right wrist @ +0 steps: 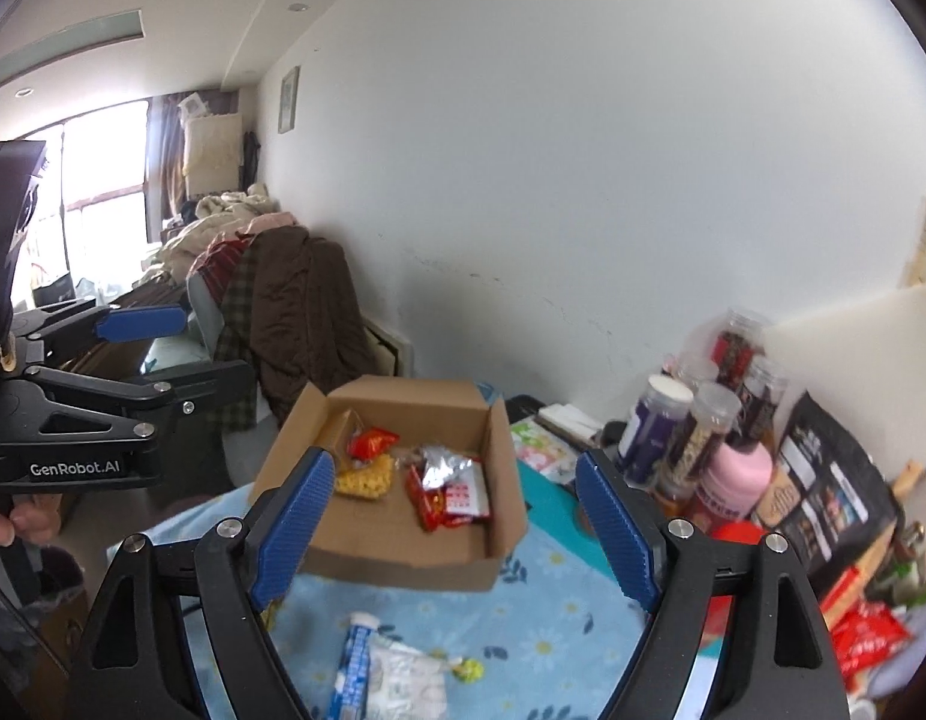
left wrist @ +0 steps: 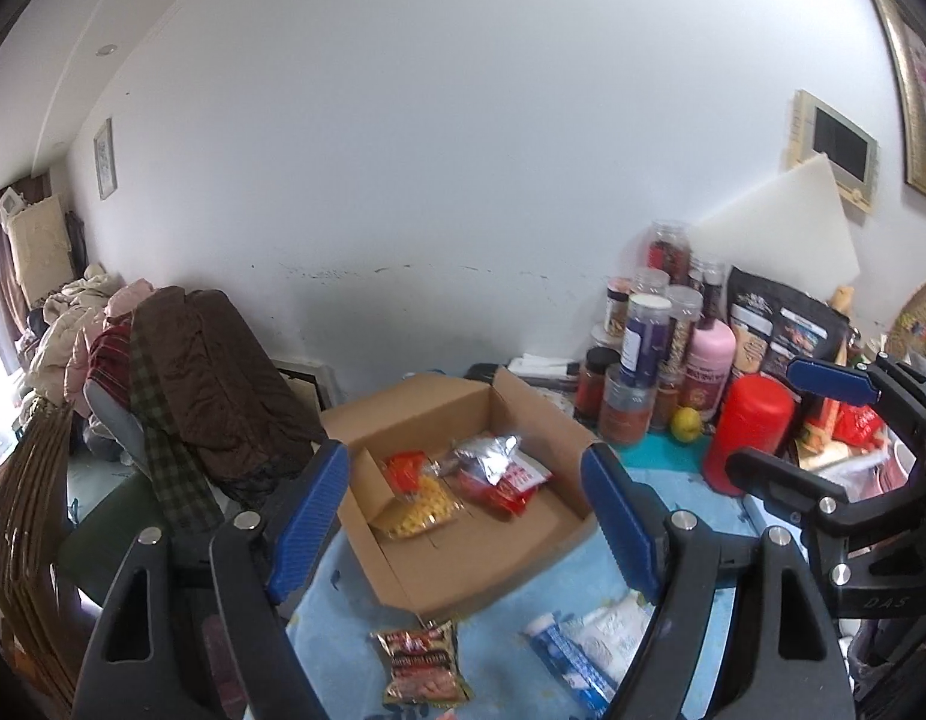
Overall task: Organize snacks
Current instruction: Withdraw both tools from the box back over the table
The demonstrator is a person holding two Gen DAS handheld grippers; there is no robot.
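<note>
An open cardboard box (left wrist: 427,402) (right wrist: 403,390) sits on the blue flowered tablecloth (right wrist: 541,618). Inside it lie a red and yellow packet (left wrist: 415,492) (right wrist: 367,462) and a silver and red packet (left wrist: 499,471) (right wrist: 445,486). In front of the box, a red snack packet (left wrist: 421,666) and a blue and white packet (left wrist: 574,654) (right wrist: 355,660) lie on the cloth. My left gripper (left wrist: 466,516) (right wrist: 187,348) is open with nothing between its fingers, just short of the box. My right gripper (right wrist: 457,528) (left wrist: 763,414) is also open, with nothing in it, beside the left one.
Jars and bottles (left wrist: 649,336) (right wrist: 691,438), a red canister (left wrist: 748,432), a lemon (left wrist: 686,423) and a black bag (left wrist: 781,324) (right wrist: 823,492) crowd the table's right side. A chair piled with clothes (left wrist: 211,360) stands left of the box. A hand (right wrist: 7,522) holds the left gripper.
</note>
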